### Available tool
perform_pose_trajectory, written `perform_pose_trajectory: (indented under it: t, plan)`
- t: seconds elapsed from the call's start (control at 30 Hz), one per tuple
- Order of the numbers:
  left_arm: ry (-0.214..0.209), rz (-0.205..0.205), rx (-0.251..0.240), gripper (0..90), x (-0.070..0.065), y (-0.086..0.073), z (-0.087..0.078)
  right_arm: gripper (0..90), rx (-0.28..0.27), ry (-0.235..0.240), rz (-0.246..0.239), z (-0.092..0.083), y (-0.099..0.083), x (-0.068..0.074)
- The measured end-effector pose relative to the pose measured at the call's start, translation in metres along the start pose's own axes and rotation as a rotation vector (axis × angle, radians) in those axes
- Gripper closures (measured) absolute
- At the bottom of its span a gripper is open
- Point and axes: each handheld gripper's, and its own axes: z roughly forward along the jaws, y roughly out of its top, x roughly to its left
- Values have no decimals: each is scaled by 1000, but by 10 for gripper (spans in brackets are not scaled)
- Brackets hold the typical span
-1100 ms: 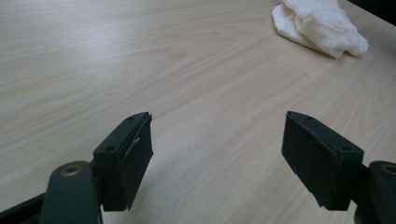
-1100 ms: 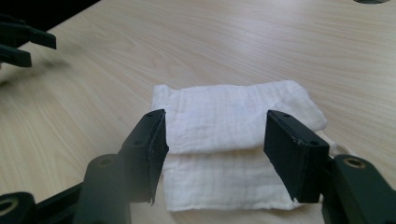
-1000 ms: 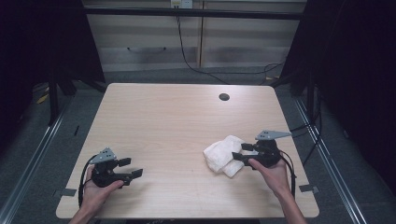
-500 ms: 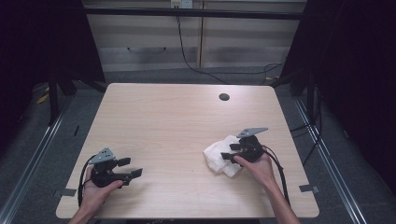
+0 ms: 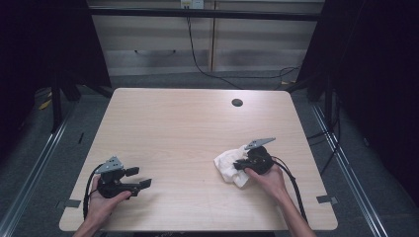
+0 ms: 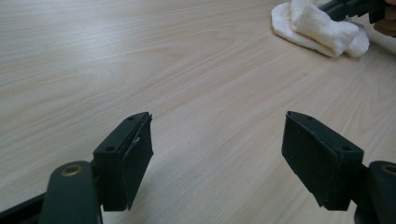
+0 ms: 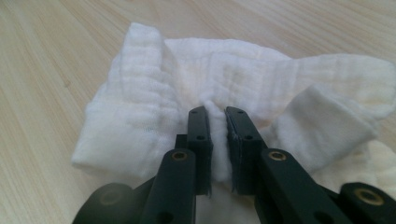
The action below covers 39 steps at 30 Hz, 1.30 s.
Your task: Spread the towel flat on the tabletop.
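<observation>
One crumpled white cloth [image 5: 230, 166] lies on the pale wooden tabletop [image 5: 188, 128], toward the near right part of it, bunched into soft folds with one rolled end sticking out. In the right gripper view the cloth [image 7: 243, 88] spreads under and around the jaws, and a ridge of the fabric stands pinched between them. The right gripper [image 5: 242, 163] sits at the cloth's right edge, held by the person's right hand [image 5: 267, 178], whose forearm comes in from the bottom of the high view. Its jaws have just been closing and now stand nearly together, with only a narrow fold of cloth filling the gap between the pads. A black cable trails from this gripper back toward the table's near edge.

Well apart from the cloth, at the near left part of the tabletop, the left gripper [image 5: 140, 177] rests in the person's left hand [image 5: 104, 197]. Its jaws stand wide apart with nothing but bare wood between them; in the left gripper view the cloth [image 6: 322, 25] shows far off at the upper right. A small dark round hole [image 5: 237, 102] sits in the tabletop near its far edge.
</observation>
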Motion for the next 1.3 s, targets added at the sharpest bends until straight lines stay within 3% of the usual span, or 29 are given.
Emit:
perform_pose_trajectory:
  t: [0.23, 0.7, 0.97, 1.13, 1.3]
  plan:
    - [7, 0, -3, 249, 0, 0, -1, 816, 4, 44, -24, 17, 14, 17]
    - [8, -7, -23, 260, 1, 0, -4, 811, -2, 141, -115, 72, 56, 73]
    - [11, -10, -23, 260, 2, 0, -4, 767, -14, 185, -136, 84, 63, 92]
    - [5, -7, -17, 267, 2, 0, -4, 610, -50, 212, -151, 78, 68, 102]
    - [3, -2, -18, 285, 1, 3, -3, 545, -150, 205, -144, 35, 71, 93]
